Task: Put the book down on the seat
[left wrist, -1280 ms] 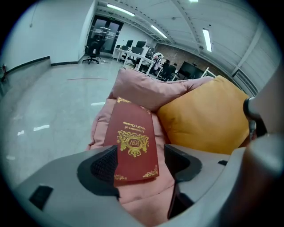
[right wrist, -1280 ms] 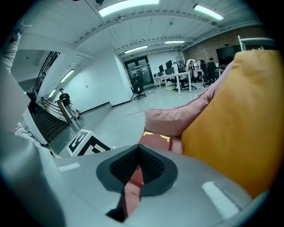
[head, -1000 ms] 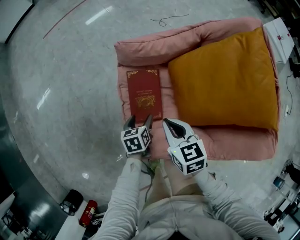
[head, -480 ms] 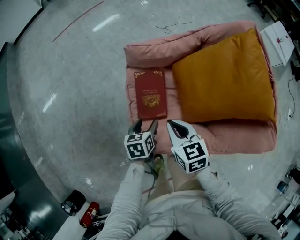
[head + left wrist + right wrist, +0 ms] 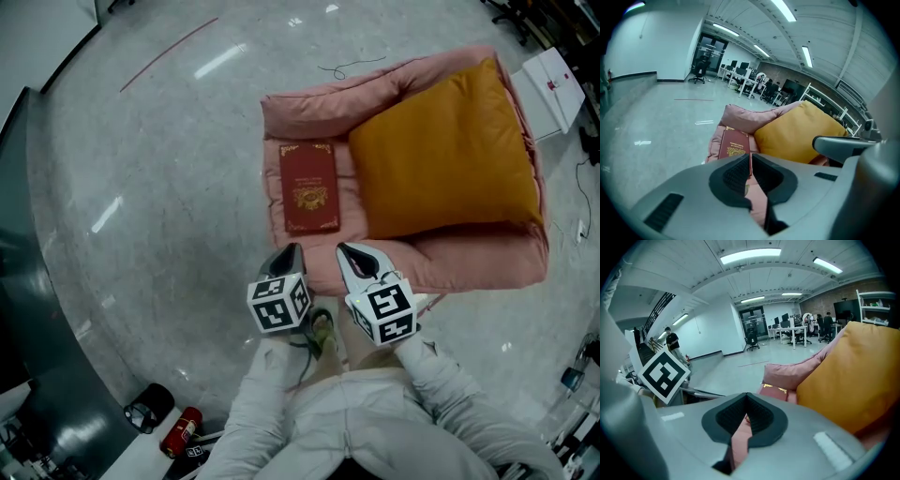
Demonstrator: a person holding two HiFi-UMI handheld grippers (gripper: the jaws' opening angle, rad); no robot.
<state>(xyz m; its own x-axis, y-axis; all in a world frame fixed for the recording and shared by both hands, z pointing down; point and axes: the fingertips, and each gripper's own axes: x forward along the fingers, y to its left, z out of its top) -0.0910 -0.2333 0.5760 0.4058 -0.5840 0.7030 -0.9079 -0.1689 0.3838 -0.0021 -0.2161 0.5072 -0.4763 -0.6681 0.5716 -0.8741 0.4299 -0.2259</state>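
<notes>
The dark red book (image 5: 310, 186) lies flat on the left part of the pink cushioned seat (image 5: 309, 105), beside a big orange cushion (image 5: 445, 150). Both grippers hang over the seat's near edge, a short way back from the book. My left gripper (image 5: 290, 251) has its jaws closing, tips nearly together, with nothing between them. My right gripper (image 5: 345, 251) is shut and empty. In the left gripper view the book (image 5: 735, 145) shows just beyond the jaw tips (image 5: 750, 157). The right gripper view shows its tips (image 5: 747, 397) met and the book's gold-edged corner (image 5: 774, 390) ahead.
Polished grey floor surrounds the seat. A white box (image 5: 553, 84) sits at the far right, a thin cable (image 5: 352, 66) lies behind the seat. A red canister (image 5: 184, 427) and a black object (image 5: 145, 405) are near my feet. A person (image 5: 672, 345) stands far off.
Both grippers have drawn back from the book, which stays flat on the seat. The left jaws, open wide before, have come together.
</notes>
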